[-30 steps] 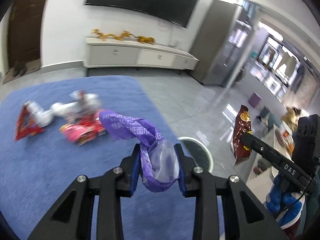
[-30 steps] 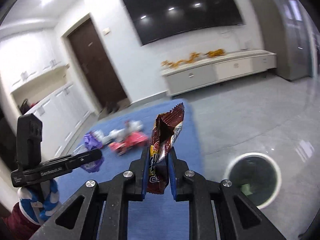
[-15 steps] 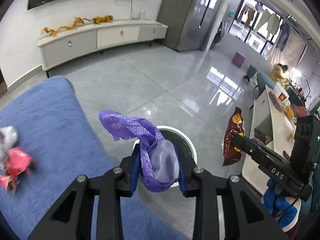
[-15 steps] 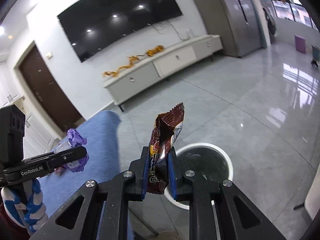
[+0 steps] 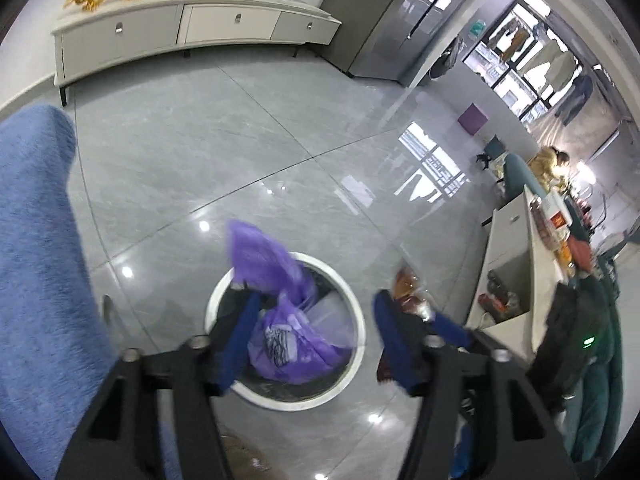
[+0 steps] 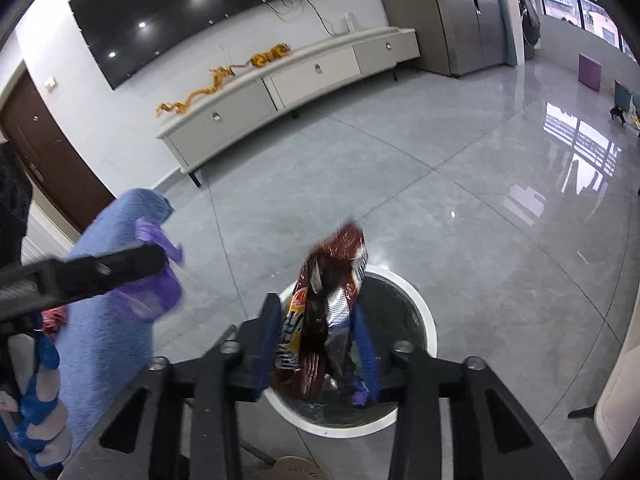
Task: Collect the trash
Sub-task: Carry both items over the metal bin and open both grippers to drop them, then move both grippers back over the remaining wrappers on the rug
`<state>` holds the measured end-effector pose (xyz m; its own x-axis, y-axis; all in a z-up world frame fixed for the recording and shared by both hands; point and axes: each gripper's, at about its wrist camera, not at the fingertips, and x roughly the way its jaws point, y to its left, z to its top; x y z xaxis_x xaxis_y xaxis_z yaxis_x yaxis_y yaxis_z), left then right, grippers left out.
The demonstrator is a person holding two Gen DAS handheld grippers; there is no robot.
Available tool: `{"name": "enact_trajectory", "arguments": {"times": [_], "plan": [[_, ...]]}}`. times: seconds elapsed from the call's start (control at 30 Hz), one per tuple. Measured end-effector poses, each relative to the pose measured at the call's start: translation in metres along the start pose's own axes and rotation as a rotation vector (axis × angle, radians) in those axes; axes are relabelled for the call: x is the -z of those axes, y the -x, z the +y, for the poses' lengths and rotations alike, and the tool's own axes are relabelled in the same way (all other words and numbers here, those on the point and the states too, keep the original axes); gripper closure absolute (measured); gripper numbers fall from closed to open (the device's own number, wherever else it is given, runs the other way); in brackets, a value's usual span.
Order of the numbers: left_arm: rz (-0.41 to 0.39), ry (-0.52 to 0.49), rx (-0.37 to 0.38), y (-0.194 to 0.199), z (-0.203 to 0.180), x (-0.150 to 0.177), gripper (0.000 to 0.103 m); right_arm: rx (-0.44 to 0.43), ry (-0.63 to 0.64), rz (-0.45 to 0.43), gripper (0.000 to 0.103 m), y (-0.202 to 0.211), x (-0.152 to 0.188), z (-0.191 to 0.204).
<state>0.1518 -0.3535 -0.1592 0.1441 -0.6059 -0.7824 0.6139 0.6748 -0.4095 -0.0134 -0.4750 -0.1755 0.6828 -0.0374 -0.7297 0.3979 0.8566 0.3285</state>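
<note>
Both our grippers hung over the round white bin [image 5: 352, 312]; the left gripper [image 5: 316, 330] was opening, the purple wrapper [image 5: 280, 312] loose between its pads; the right gripper [image 6: 316, 344] was opening, the brown snack bag [image 6: 328, 312] slipping free above the bin's rim.

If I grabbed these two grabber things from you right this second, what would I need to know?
Left gripper: jaws opening, nothing pinched. The purple wrapper is loose between them, dropping over the round white-rimmed bin on the floor.
Right gripper: jaws opening as well. The brown snack wrapper is between its blue pads, slipping free above the same bin.
Done: both wrappers brought to the bin and let go.
Left: check that both land inside. Something red shows on the blue cloth-covered surface behind the left gripper; it may be more trash to fetch.
</note>
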Motion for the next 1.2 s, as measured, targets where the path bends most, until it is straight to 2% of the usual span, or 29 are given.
{"name": "enact_trajectory", "arguments": {"times": [0.13,0.23,0.33,0.53,0.7,1.0,1.2], "plan": [[0.009,0.005,0.017,-0.004,-0.002,-0.003,0.04,0.011,-0.036,0.029,0.061,-0.01,0.003,-0.015],[-0.021,-0.007,0.001,0.005,-0.003,-0.003,0.04,-0.008,-0.065,0.028,0.061,-0.003,0.006,-0.02],[-0.061,-0.018,-0.034,0.027,0.003,0.005,0.04,-0.017,-0.08,0.016,0.061,0.011,0.008,-0.023],[-0.204,0.0,-0.113,0.094,0.014,0.025,0.04,-0.048,-0.076,-0.055,0.058,0.06,0.007,-0.012],[-0.286,0.036,-0.158,0.147,0.029,0.042,0.04,-0.09,-0.029,-0.154,0.052,0.112,0.008,0.015],[-0.412,0.074,-0.222,0.25,0.06,0.082,0.04,-0.216,0.102,-0.317,0.051,0.19,0.013,0.085],[-0.494,0.133,-0.226,0.315,0.091,0.108,0.04,-0.321,0.185,-0.37,0.047,0.223,0.015,0.133]]}}
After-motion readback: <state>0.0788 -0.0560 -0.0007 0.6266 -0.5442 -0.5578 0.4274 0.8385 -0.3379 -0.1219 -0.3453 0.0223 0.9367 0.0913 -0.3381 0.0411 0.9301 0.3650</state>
